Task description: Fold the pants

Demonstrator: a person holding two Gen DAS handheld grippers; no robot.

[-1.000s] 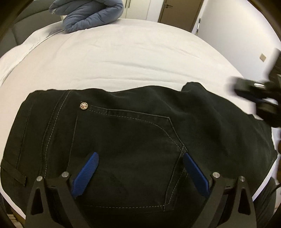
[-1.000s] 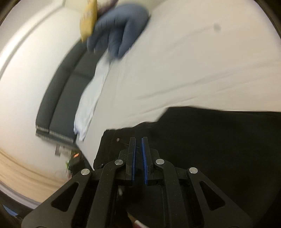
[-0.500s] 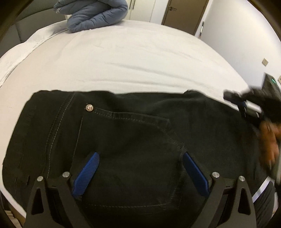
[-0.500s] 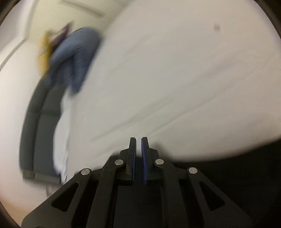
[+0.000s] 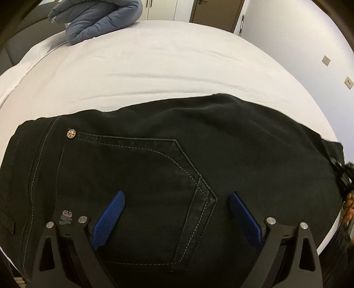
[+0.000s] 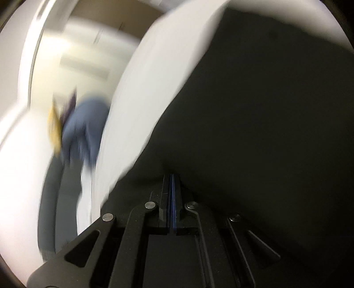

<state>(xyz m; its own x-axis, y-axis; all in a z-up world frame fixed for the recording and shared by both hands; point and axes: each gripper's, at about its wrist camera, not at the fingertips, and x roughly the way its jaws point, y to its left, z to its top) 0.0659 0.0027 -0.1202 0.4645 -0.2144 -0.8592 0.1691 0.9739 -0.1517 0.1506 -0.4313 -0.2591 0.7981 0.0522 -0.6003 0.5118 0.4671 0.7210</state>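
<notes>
Left wrist view: the left gripper [image 5: 176, 218] hovers with jaws spread wide over the back pocket [image 5: 141, 177] of the black pants [image 5: 243, 144] lying on the bed [image 5: 154, 62]; grabbing here could bunch cloth.

Right wrist view: the right gripper [image 6: 172, 190] has jaws clenched on nothing, beside the pocket's far leg side; blurred, it could drag the fabric.

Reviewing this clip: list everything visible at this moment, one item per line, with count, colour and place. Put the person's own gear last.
pants: one, black, spread flat on the near part of the bed
bed sheet: one, white, covering the bed
puffer jacket: one, blue-grey, bunched at the bed's far left corner
door: one, brown, far wall
wall plates: two, pale, right wall
left gripper: black with blue pads, open above the back pocket
right gripper: black, shut, over the pants; view blurred
</notes>
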